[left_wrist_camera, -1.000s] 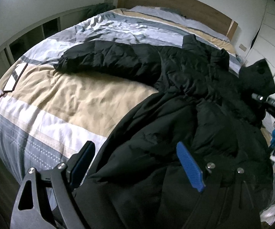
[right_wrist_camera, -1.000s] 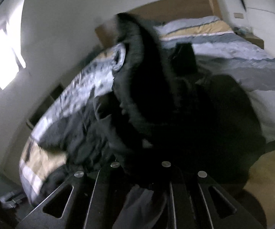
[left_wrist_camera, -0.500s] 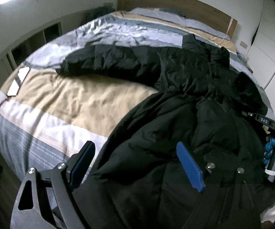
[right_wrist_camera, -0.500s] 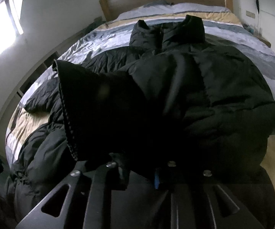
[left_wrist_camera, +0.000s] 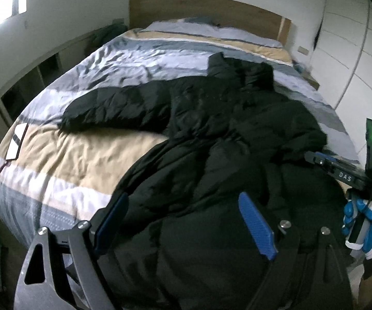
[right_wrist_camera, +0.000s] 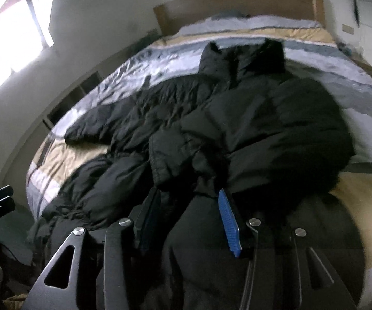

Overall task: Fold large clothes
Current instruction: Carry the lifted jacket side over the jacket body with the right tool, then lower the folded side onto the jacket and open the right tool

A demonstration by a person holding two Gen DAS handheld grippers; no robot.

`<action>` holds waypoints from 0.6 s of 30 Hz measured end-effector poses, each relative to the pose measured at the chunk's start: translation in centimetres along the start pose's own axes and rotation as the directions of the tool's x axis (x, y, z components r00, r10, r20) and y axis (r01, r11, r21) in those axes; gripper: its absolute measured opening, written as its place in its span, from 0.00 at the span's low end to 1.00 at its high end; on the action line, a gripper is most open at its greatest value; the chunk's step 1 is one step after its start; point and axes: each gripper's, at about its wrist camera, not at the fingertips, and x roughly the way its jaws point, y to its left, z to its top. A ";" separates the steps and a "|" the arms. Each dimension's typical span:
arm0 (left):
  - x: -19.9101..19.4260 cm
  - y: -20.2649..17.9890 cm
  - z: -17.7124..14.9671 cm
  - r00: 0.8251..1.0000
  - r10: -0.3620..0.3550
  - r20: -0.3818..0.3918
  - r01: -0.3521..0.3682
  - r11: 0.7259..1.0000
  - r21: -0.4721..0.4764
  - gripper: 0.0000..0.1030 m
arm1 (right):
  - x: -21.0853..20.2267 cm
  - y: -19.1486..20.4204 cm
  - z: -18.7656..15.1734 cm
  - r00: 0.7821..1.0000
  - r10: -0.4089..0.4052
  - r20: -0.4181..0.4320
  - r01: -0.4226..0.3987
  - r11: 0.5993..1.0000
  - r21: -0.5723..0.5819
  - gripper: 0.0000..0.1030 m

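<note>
The big black quilted puffer coat (left_wrist_camera: 224, 139) lies across the striped grey, white and tan duvet (left_wrist_camera: 82, 155) of the wooden-headboard bed (left_wrist_camera: 204, 7), collar toward twelve o'clock and hem spilling off the foot of the mattress at six. One sleeve (right_wrist_camera: 186, 152) lies folded in over the chest; the other sleeve (left_wrist_camera: 113, 111) stretches out flat toward nine o'clock.

The left gripper (left_wrist_camera: 183, 222) hangs over the hem with its blue-padded fingers (left_wrist_camera: 255, 227) spread wide, holding nothing. The right gripper (right_wrist_camera: 188, 222) is also parted, its pads (right_wrist_camera: 228, 222) just short of the folded sleeve's cuff with no cloth between them.

The step in hand looks like bringing the outstretched sleeve across to match. To do it well, the left gripper should reach to the cuff at nine o'clock, pinch a good thickness of padding so the slick shell does not slip, and carry it low across the body. The right gripper could press on the first sleeve, since puffy fill tends to spring back.
</note>
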 end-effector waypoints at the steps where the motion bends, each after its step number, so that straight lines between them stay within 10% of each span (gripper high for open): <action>1: -0.1 -0.5 0.4 1.000 -0.005 0.003 0.005 1.000 0.002 0.85 | -1.2 -0.6 0.2 1.000 -0.013 0.020 0.013 1.000 0.006 0.45; 18: 11.1 -17.3 11.3 0.997 -0.070 0.015 0.067 0.989 0.134 0.85 | -3.9 -11.0 7.3 0.965 -0.213 0.152 0.201 0.975 0.092 0.47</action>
